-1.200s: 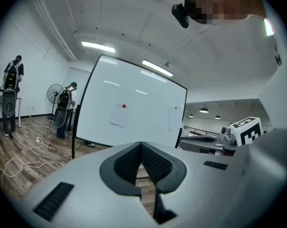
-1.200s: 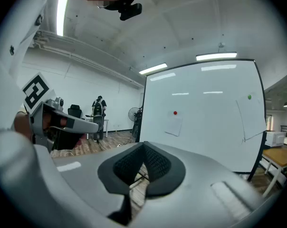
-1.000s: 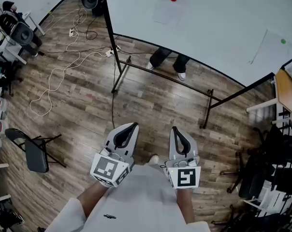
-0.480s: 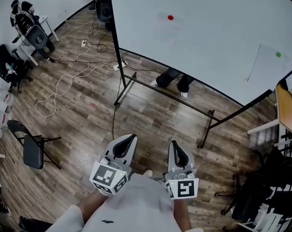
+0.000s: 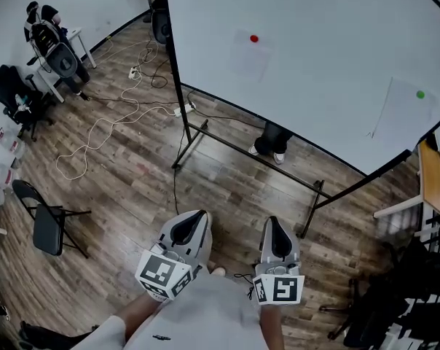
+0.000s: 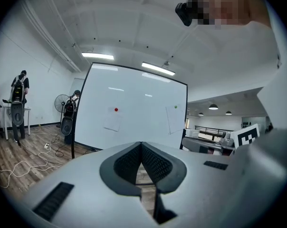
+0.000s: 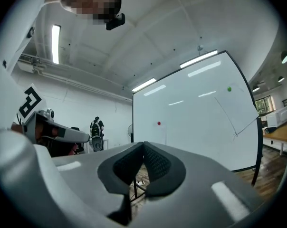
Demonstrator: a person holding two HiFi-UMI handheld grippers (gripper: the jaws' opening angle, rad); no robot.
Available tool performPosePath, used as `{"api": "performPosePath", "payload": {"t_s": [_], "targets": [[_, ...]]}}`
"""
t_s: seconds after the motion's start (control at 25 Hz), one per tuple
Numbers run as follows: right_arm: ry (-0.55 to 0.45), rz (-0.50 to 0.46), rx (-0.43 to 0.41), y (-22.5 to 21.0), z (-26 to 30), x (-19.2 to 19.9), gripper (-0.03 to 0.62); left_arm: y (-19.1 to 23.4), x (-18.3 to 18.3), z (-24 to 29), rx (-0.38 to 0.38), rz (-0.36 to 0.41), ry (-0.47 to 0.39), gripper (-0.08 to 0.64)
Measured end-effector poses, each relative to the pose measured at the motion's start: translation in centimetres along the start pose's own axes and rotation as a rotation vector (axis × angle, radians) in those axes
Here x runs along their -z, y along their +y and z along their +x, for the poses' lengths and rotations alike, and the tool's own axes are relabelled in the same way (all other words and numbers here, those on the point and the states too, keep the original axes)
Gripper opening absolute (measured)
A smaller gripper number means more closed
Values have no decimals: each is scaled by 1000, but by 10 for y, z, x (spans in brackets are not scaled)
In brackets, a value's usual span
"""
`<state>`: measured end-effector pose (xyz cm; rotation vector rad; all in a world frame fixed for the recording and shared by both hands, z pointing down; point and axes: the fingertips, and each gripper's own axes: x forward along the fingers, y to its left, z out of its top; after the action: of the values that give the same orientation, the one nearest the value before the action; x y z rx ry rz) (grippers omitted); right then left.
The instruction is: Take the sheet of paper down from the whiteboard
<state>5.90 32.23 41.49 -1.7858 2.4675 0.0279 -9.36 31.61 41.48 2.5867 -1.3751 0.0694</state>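
Observation:
A large whiteboard [image 5: 329,57] on a black stand faces me across the wooden floor. One sheet of paper [image 5: 250,58] hangs under a red magnet [image 5: 254,39]; a second sheet [image 5: 398,115] hangs under a green magnet [image 5: 421,94] near the board's right end. My left gripper [image 5: 198,216] and right gripper [image 5: 272,223] are held side by side close to my body, well short of the board. Both are shut with nothing in them. The left gripper view shows both sheets [image 6: 112,122] [image 6: 174,120] beyond the shut tips [image 6: 141,146]. In the right gripper view the red magnet [image 7: 158,123] lies beyond the tips [image 7: 143,146].
The board's stand legs [image 5: 311,210] rest on the floor ahead. Someone's feet [image 5: 269,148] show behind the board. White cables [image 5: 96,133] trail on the left, near a black folding chair [image 5: 49,224]. A desk [image 5: 435,173] and dark chairs [image 5: 395,305] crowd the right.
Both grippers and my view have moved towards the whiteboard, which now sits larger and nearer. The feet behind the board have shifted right. The jaws stayed shut.

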Motion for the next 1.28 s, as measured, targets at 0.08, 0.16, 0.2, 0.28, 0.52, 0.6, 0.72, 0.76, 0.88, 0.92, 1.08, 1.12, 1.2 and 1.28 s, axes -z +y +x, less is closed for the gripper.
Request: {"api": "performPosePath", "payload": {"t_s": [0.08,0.16,0.2,0.28,0.52,0.6,0.72,0.76,0.88,0.92,1.08,1.12,1.2,1.28], "targets": [[13,1,0,-10,15,6,12,6,3,19,9,-11,8,6],[18,3,6,-19,32,9,12,15,1,41,18,-20,8,6],[18,2,8,-24,43,9,12,22,-2,54,20,-26,4,6],[20,-5,9,-35,69,11,12,36,-6,82,22,-36,-4,6],[24,-23,41,-78,181,11,12,99,-40,189,61,-20,7,6],[23,-31,49,-90,219,8,12,121,-55,222,75,-19,-1,6],[15,-37,63,-105,274,1,12,145,-76,267,102,-17,-8,6],[10,-37,68,-110,291,-1,12,152,-82,281,111,-16,-9,6],[0,-38,80,-124,331,-7,12,169,-93,317,133,-18,-10,6],[1,-37,84,-128,340,-7,12,173,-96,325,137,-19,-10,6],[8,-38,89,-140,368,-7,12,187,-103,350,138,-38,-19,6],[10,-40,85,-142,374,-8,12,190,-106,354,137,-42,-23,6],[10,-45,73,-146,385,-11,12,192,-110,363,132,-42,-24,6],[8,-46,54,-152,392,-13,12,191,-112,373,124,-43,-22,6]]}}
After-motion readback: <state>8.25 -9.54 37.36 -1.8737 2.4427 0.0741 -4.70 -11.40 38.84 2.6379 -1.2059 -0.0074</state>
